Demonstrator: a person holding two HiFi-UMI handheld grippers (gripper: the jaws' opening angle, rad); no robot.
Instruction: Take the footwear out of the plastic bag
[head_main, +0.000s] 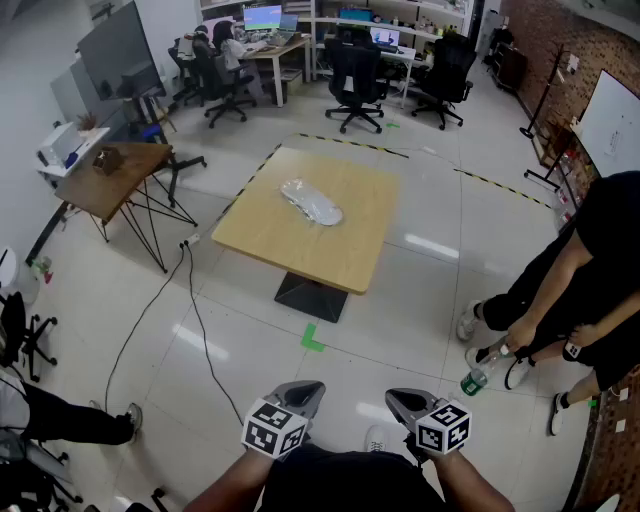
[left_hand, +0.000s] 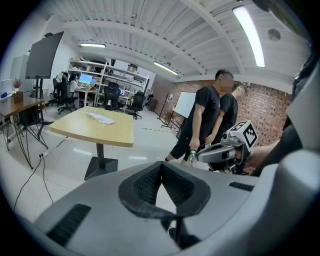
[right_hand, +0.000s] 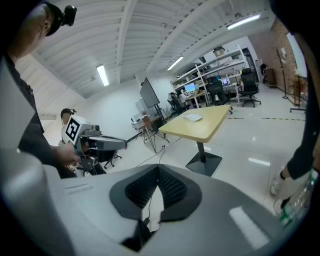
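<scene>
A clear plastic bag (head_main: 312, 203) with pale footwear inside lies on the square wooden table (head_main: 330, 262) in the middle of the room. Both grippers are held low and close to the body, far from the table. My left gripper (head_main: 303, 390) is shut with nothing in it, and so is my right gripper (head_main: 400, 398). In the left gripper view the jaws (left_hand: 161, 171) meet, with the bag (left_hand: 100, 118) on the table (left_hand: 107, 135) beyond. In the right gripper view the closed jaws (right_hand: 158, 176) point toward the table (right_hand: 207, 131) and the bag (right_hand: 192, 117).
Two people (head_main: 585, 280) stand at the right; one holds a green bottle (head_main: 478, 378). A brown side table (head_main: 120, 175) stands at the left, with a cable (head_main: 200, 335) across the floor. Office chairs (head_main: 355, 70) and desks line the back. A whiteboard (head_main: 610, 120) leans at the right.
</scene>
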